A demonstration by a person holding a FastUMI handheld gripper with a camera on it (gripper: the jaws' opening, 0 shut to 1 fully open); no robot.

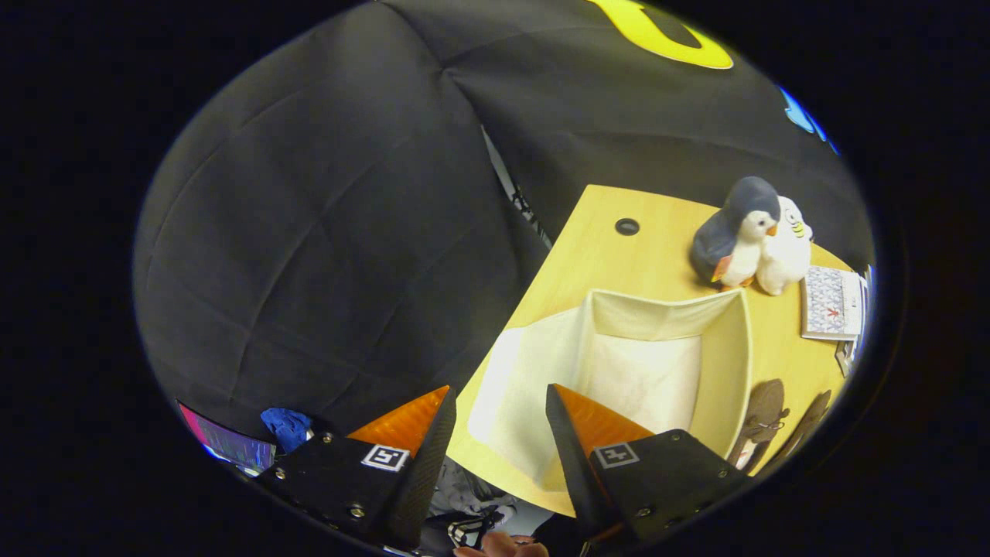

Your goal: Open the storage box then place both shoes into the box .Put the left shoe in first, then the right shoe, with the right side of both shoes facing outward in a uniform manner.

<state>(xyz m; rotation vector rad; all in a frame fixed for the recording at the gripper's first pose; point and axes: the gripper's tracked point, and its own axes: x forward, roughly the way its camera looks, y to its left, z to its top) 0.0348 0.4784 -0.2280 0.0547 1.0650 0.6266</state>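
The cream fabric storage box (pixel 727 363) stands open on the wooden table, its inside bare. Its lid flap (pixel 518 387) is folded out flat on the tabletop, on the side nearest the table's edge. Two dark brown shoes lie beside the box's far wall: one shoe (pixel 762 418) close to it and the other shoe (pixel 808 418) just past it. My gripper (pixel 500 391) hovers above the table's edge, open, with nothing between its fingers. The lid flap lies below and just ahead of the fingertips.
A grey penguin plush (pixel 735 236) and a white plush (pixel 785 251) stand on the table (pixel 611 263) behind the box. A patterned booklet (pixel 831 302) lies beside them. Off the table, low down, are a blue cloth (pixel 286 427) and a person's hand (pixel 503 548).
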